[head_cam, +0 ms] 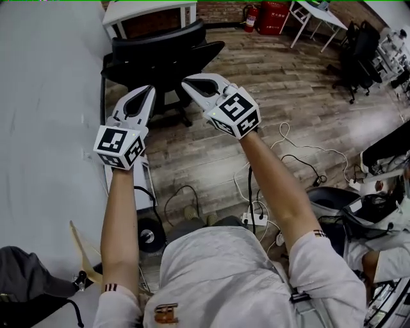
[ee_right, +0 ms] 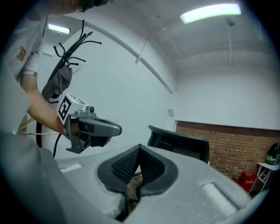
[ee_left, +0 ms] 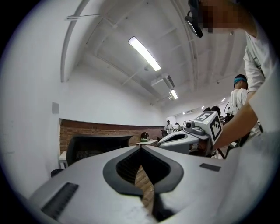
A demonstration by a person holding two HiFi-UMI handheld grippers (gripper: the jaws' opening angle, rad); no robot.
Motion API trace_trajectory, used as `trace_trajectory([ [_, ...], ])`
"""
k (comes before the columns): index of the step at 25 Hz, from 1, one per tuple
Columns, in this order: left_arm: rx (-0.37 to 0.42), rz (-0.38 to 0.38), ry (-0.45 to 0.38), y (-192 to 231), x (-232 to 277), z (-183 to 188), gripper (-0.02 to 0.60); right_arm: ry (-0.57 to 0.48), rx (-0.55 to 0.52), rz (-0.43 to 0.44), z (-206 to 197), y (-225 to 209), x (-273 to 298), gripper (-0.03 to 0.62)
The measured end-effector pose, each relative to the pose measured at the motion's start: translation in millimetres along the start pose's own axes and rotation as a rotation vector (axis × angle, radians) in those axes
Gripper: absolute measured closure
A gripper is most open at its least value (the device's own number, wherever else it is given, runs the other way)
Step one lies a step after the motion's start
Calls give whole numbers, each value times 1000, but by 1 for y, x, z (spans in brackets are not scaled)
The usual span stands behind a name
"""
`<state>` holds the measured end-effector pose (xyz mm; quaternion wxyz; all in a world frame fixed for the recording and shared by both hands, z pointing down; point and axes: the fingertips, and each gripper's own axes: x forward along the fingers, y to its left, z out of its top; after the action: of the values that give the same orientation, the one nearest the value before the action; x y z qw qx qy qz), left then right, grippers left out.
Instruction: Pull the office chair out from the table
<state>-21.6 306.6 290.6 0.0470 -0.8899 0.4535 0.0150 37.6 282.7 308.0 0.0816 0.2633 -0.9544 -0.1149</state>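
Left gripper (head_cam: pixel 151 88): jaws fully together, nothing between the pads. It is held level, pointing at the chair, short of it and not touching.

Office chair (head_cam: pixel 161 52): black, mesh back, standing on the wood floor (head_cam: pixel 282 96) just in front of the white table (head_cam: pixel 148 9), close to the left wall. How far it is clear of the table edge I cannot tell.

Right gripper (head_cam: pixel 187 81): jaws likewise closed and empty, just beside the left one.

Handling (judgement): bulky and moderately heavy, but should roll readily on its base. The mesh is soft and yielding, the frame stiff. Grip the backrest's top rim, one gripper per side, and pull evenly or it will swivel.
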Motion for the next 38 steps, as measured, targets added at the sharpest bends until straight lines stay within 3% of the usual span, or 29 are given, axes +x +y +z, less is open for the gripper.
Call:
trace_trajectory([
  [12, -51, 56, -34, -56, -14, 4, 581, -112, 24, 76, 16, 38, -39, 592],
  [23, -55, -5, -24, -73, -23, -2, 581, -115, 62, 41, 8, 63, -46, 592],
  [30, -46, -38, -33, -83, -24, 4, 581, -125, 117, 5, 10, 53, -58, 592],
  [38, -50, -47, -36, -81, -28, 5, 581, -111, 81, 4, 13, 62, -57, 594],
])
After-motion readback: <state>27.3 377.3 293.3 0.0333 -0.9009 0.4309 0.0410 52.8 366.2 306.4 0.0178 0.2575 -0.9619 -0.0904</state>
